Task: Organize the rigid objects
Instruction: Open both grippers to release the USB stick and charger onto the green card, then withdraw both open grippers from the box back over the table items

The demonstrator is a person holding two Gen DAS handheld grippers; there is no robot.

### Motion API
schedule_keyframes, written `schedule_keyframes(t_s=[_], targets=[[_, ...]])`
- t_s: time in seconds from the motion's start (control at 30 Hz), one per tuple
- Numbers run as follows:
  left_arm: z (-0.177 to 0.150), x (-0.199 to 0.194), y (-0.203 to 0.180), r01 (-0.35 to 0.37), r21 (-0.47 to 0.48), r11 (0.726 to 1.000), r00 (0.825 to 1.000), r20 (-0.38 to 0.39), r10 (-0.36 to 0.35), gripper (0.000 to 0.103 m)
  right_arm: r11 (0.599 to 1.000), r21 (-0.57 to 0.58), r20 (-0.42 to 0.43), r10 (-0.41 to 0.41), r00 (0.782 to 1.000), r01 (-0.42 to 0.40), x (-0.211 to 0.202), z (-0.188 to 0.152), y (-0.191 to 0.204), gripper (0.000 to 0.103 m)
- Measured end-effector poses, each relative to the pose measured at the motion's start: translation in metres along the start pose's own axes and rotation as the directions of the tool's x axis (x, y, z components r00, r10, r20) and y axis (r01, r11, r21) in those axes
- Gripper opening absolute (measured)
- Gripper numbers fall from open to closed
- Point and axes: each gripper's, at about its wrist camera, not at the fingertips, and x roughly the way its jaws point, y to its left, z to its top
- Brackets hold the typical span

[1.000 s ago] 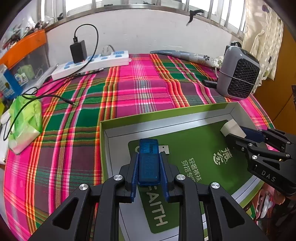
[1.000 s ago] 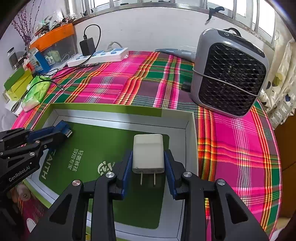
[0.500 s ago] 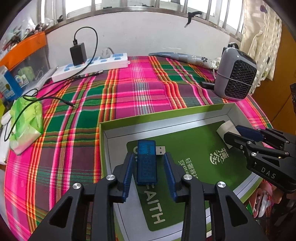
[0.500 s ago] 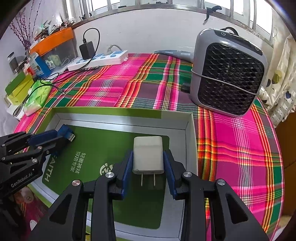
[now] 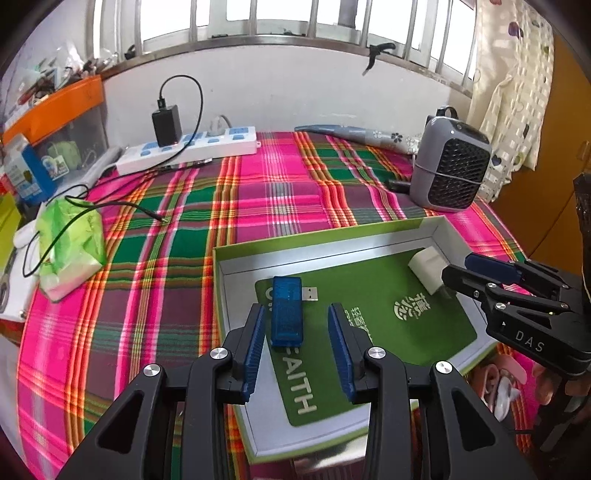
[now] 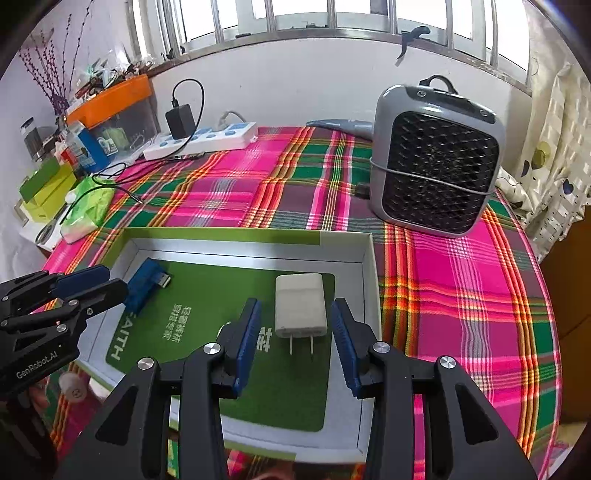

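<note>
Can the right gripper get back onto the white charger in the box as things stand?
Probably yes. The right gripper is open with the white charger lying flat between its fingers, untouched, in the box. Nothing lies between them, and the left gripper is off to one side.

Barred window (image 5: 295, 18) admits daylight above a white wall (image 5: 277, 96). Below the window: table with plaid tablecloth (image 5: 266, 195). Patterned curtain (image 5: 517, 92) hangs right of window.

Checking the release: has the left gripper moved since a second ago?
Yes. The left gripper has drawn back from the blue USB stick, jaws just opened, stick lying in the box.
</note>
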Motion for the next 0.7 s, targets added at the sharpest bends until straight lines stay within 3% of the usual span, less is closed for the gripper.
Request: schedule_keyframes(t_s=[0.7], targets=[[-0.04,-0.058,0.014,-0.001,-0.046,0.999,0.998,0.057,0.004,0.034,1.0,0.02,0.077,-0.005,0.997,0.004,-0.063,-0.035,0.011,0.041]])
